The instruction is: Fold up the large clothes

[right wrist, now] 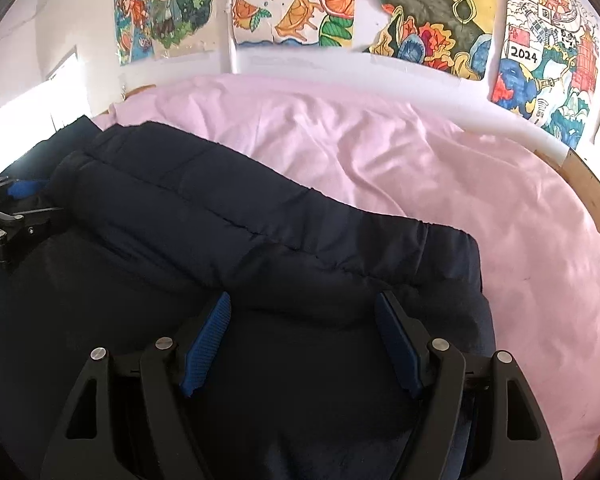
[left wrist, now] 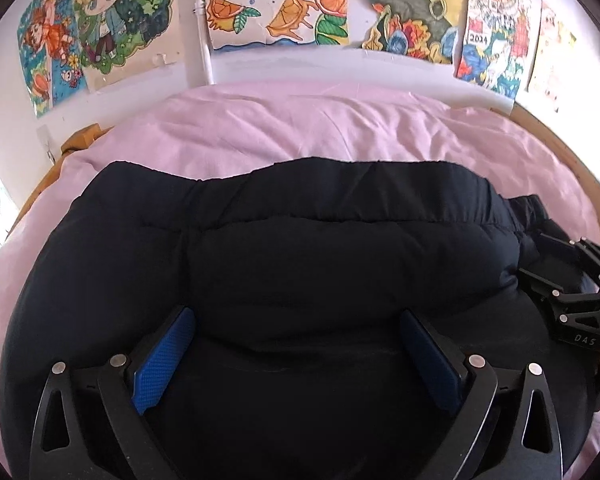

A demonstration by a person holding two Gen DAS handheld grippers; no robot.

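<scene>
A dark navy puffer jacket lies spread on a pink bed sheet, its quilted edge running across the bed. My left gripper hovers low over the jacket's near part with its blue pads wide apart and nothing pinched between them. In the right wrist view the jacket has a padded fold running diagonally. My right gripper stands open just in front of that fold, with the fabric beneath its fingers and not clamped. Each gripper shows at the edge of the other's view: the right gripper and the left gripper.
A curved wooden bed frame borders the sheet on the right. Colourful drawings hang on the white wall behind the bed. A bright window shows at the far left. Bare pink sheet lies beyond and right of the jacket.
</scene>
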